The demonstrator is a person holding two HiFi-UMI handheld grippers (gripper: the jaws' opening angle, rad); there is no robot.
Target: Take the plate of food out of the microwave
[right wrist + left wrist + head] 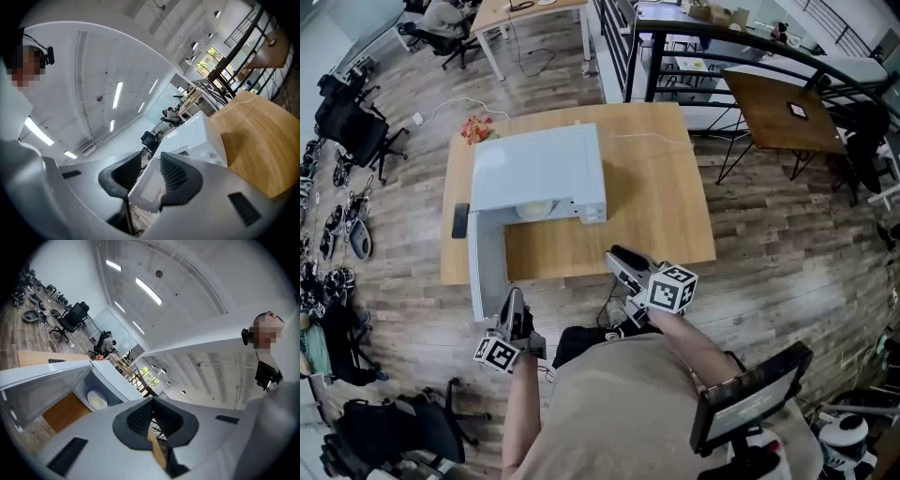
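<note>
Mwave (pixel 539 169) door (pixel 487 261) open, plate (pixel 534 210) inside

Microwave (pixel 539 169) on table (pixel 661 192), plate (pixel 534 210) inside it, open door (pixel 487 261) at its left front

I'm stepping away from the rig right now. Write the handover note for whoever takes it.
Left claw: shut, empty, beside the open door's free edge.
Right claw: slightly open, empty, at the table's near edge.
Plate of food: inside the microwave, on the table.
Done: door open.
To do: reach in, grip the plate, bring it out.
</note>
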